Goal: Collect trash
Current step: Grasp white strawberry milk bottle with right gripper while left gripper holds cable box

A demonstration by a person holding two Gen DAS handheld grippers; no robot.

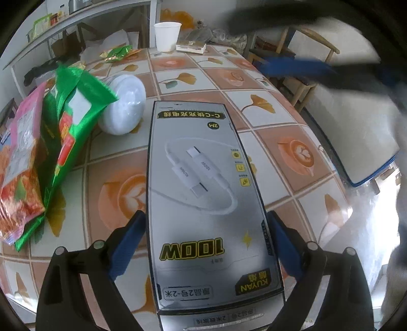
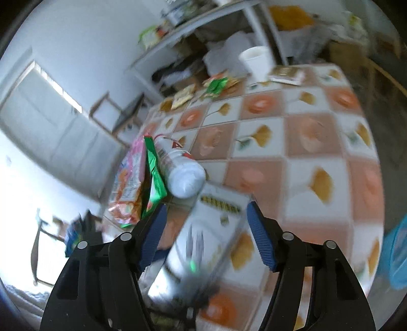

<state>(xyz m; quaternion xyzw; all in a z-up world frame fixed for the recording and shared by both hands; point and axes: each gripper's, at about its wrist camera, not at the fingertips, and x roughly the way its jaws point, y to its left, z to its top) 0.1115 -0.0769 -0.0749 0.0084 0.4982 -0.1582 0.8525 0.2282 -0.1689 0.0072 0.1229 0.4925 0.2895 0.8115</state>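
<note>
My left gripper (image 1: 206, 214) is shut on a grey charging-cable box (image 1: 198, 178), both blue pads pressed on its long sides above the tablecloth. The right wrist view is blurred. It shows my right gripper (image 2: 206, 206) open, its pads wide apart, with the same cable box (image 2: 216, 229) lower down in the picture. In the left wrist view a blue finger (image 1: 297, 67) of the right gripper streaks across the upper right, away from the box. A white bottle (image 1: 122, 104) (image 2: 183, 173) lies on its side beside a green snack bag (image 1: 73, 107) (image 2: 154, 175) and a pink-orange bag (image 1: 20, 165) (image 2: 128, 185).
The table (image 1: 292, 157) has a checked leaf-and-coffee cloth. At its far edge stand a paper cup (image 1: 166, 35) (image 2: 257, 63), a flat pack (image 1: 190, 47) and small wrappers (image 1: 118, 52) (image 2: 216, 85). A shelf (image 1: 76, 15) stands behind, a chair (image 1: 305, 51) at the right, a blue bag (image 2: 396, 254) beside the table.
</note>
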